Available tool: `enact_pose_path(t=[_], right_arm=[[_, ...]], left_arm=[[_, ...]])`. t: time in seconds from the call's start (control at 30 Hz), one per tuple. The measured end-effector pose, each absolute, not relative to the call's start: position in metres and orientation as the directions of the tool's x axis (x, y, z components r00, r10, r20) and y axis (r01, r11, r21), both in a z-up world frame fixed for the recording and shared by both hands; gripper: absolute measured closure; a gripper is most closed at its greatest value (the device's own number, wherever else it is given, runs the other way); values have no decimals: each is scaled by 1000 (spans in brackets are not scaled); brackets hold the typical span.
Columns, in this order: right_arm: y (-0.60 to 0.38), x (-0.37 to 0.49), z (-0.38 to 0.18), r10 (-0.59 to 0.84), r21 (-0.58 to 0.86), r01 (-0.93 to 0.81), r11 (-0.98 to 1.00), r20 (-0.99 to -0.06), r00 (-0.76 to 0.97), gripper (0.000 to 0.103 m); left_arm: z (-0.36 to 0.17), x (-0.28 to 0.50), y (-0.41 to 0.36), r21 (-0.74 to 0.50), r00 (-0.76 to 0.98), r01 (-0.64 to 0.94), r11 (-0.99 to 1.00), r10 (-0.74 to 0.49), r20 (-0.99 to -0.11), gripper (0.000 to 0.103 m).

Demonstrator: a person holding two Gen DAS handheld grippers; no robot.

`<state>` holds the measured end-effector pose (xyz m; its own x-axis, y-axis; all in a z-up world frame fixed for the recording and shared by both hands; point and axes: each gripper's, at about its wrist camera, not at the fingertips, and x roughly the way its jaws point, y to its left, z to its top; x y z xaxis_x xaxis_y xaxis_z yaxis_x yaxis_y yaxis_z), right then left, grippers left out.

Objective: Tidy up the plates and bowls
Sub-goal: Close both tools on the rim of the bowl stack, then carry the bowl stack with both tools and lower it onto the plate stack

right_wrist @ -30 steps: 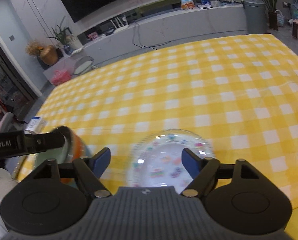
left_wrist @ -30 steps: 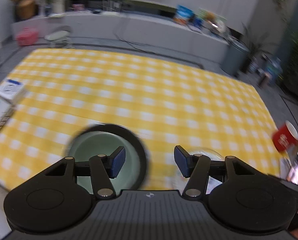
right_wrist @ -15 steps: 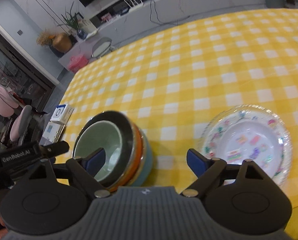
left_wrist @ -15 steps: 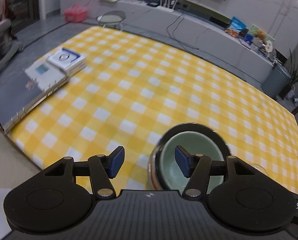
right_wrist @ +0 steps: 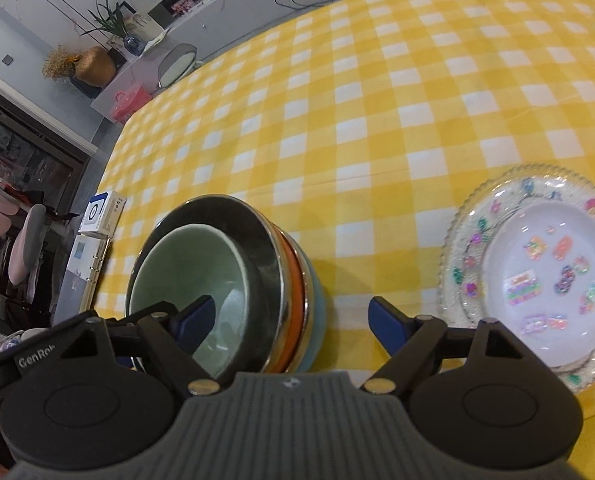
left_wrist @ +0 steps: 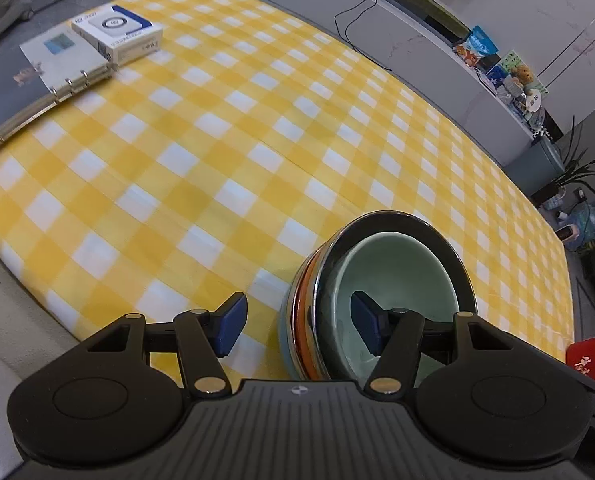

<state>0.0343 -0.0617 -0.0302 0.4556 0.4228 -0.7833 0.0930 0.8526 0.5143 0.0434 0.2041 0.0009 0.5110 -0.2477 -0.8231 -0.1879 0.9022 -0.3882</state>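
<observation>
A stack of nested bowls (left_wrist: 393, 276) stands near the front edge of the yellow checked tablecloth (left_wrist: 225, 152): a pale green bowl inside a dark one, with orange and light blue bowls beneath. My left gripper (left_wrist: 297, 328) is open, straddling the stack's left rim, its right finger inside the green bowl. In the right wrist view the stack (right_wrist: 225, 276) sits at the left and a clear patterned plate (right_wrist: 537, 264) at the right. My right gripper (right_wrist: 293, 320) is open, straddling the stack's right rim.
A ring binder (left_wrist: 37, 80) with a white box (left_wrist: 117, 32) on it lies at the table's far left corner. A red mug (left_wrist: 587, 356) stands at the right edge. Cabinets and plants lie beyond the table.
Both grippers have swung left and lowered toward the bowl stack. The stack now sits between each gripper's fingers, and the patterned plate has shifted to the right of the right view.
</observation>
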Motion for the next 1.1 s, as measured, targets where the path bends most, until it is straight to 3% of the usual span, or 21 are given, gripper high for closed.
enact_pose_path(t=[0.33,0.57,0.77,1.1], right_arm=[[-64,39,-45,463,559,114,821,-770,438,33],[-77,39,-56,528,636,157,756,-733,428,44],[-79,38,-58,548,659,165,734,-718,429,49],[-84,34,-57,533,652,191,734,-727,433,57]], left_arm=[[-17,49,205,-459,489,-189,868,-322,-811,34],[-24,51,207,-509,472,-203,837,-371,-800,41],[-25,51,205,-501,467,-210,840,-364,-806,51],[-20,50,203,-488,477,-198,850,-352,-806,51]])
